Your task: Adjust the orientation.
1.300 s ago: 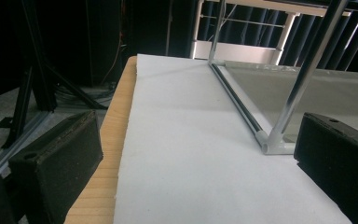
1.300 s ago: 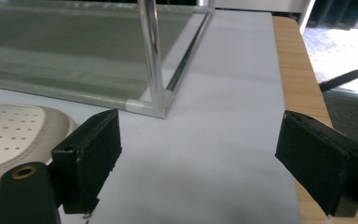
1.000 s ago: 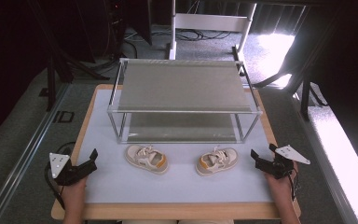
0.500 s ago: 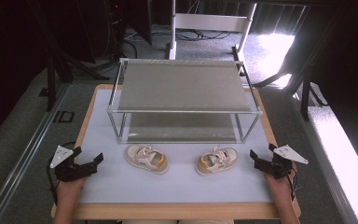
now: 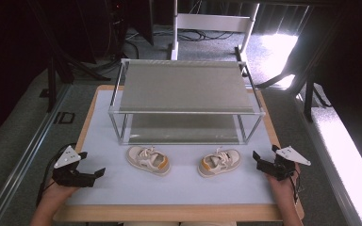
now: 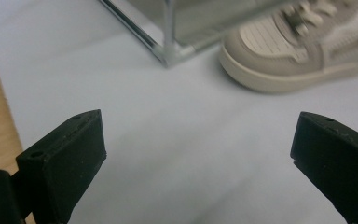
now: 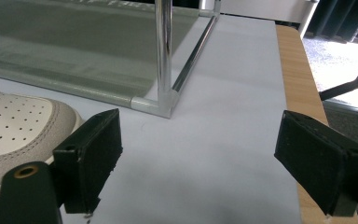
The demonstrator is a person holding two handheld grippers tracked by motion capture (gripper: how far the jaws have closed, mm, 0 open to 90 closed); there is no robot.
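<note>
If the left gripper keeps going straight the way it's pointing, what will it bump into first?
Probably the left shoe. The left gripper, jaws open, points across the white mat toward that shoe, with bare mat between. The rack's corner post stands close beside that line, so depth makes this a little uncertain.

Shiny metal rack (image 5: pixel 186 112); matt cloth shoes (image 5: pixel 148 159).

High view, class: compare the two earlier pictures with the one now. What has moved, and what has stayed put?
The left gripper has swung inward, its open jaws now pointing toward the left shoe. Nothing has been grasped or released. The right gripper, the right shoe and the rack stayed as they were.
</note>
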